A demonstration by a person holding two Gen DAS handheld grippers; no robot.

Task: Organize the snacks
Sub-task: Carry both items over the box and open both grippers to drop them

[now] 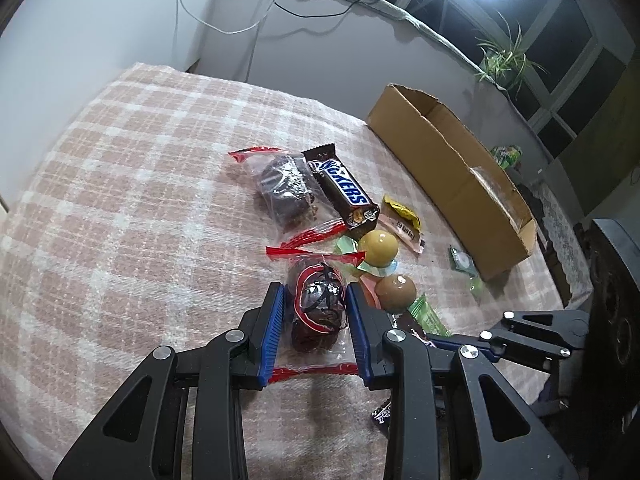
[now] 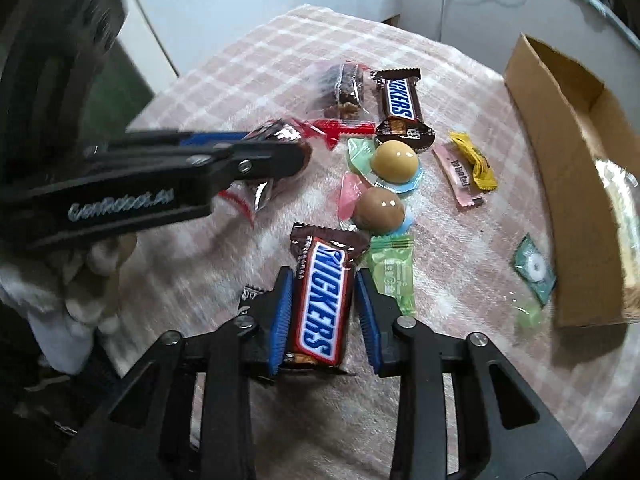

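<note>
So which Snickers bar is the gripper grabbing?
The brown Snickers bar nearest the camera sits between the right gripper fingers; the other Snickers bar lies farther off, untouched on the checked cloth.

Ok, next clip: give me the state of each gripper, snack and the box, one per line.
left gripper: shut on the red-edged clear snack bag
right gripper: fingers astride a Snickers bar, small gap on one side
second Snickers bar: lying flat on the cloth, untouched
two round candies: wrapped, untouched
cardboard box: open-topped, on the cloth
</note>
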